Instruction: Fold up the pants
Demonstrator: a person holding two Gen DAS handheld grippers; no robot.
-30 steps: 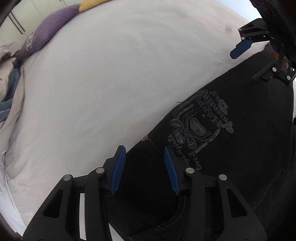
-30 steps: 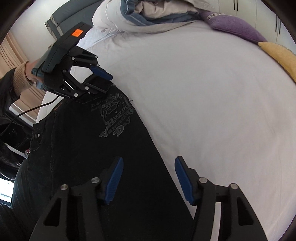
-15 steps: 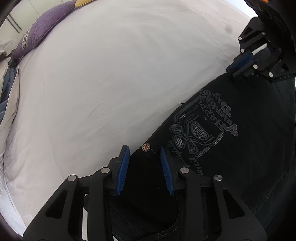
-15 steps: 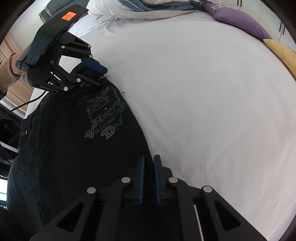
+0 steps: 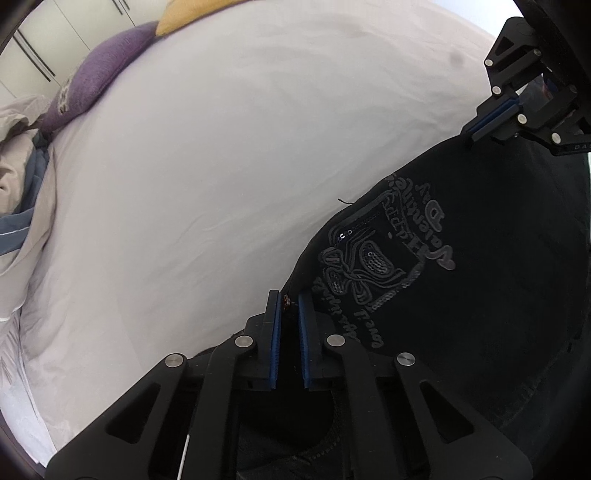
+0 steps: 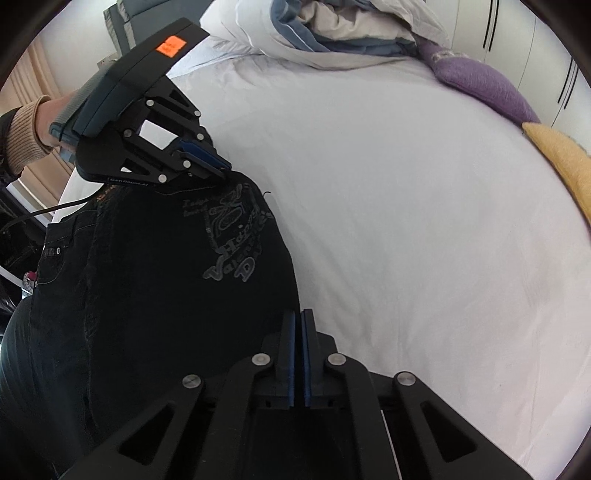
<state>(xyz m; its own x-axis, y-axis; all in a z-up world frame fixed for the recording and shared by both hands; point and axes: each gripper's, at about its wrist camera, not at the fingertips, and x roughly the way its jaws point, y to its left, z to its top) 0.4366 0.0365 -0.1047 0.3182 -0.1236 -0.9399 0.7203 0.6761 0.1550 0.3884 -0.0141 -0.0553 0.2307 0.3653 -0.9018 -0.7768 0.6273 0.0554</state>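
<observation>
The left claw (image 5: pixel 288 295) is clamped on the waistband corner of the black embroidered denim pants (image 5: pixel 480 295), right by a small copper rivet (image 5: pixel 285 302). The pants lie on the white-sheeted bed (image 5: pixel 221 166), along its near edge. To the right, the right claw (image 6: pixel 297 317) is pinched together on the same long edge, further down the leg. By my reading, the fold is only starting: both grips are set, nothing is turned over yet. Beyond the gripped edge the sheet is bare, leaving ample room; the purple cushion (image 6: pixel 480 85) and rumpled blue-and-beige duvet (image 6: pixel 351 33) sit well away.
</observation>
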